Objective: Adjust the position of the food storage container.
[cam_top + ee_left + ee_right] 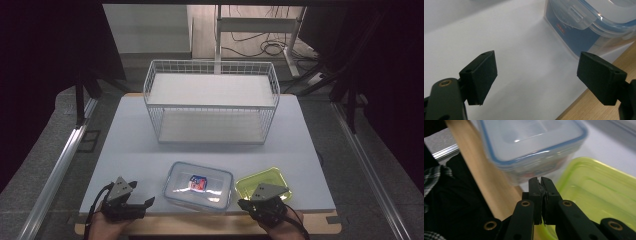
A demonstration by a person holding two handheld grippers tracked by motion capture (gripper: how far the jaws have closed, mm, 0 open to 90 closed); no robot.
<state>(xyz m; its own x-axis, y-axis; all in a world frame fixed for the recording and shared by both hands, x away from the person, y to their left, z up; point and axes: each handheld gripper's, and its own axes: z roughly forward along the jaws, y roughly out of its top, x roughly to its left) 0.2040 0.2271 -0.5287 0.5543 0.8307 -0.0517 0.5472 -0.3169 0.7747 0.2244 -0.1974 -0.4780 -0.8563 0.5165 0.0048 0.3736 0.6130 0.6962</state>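
Work in hand: I am reading this as handling the clear lidded box point(198, 186) at the near edge of the white table top point(125, 145).
Left gripper point(137, 204): I am holding it with the jaws standing wide apart, nothing between them, low over bare table.
Right gripper point(248, 204): I am holding it with the jaws pressed together on nothing, right above the green tray point(263, 181).
Bearing: the box is lying between my two grippers, to the right of the left one and to the left of the right one.
Long axis: it is running across the table, roughly along the front edge.
Nearer hand: both are sitting close; in the left gripper view the box's latch flap point(576, 15) is facing my open jaws, so I am judging the left better placed.
Edges: the wooden lip point(200, 224) is lying just behind the box.
Room: open table is stretching ahead to the wire rack point(212, 102).
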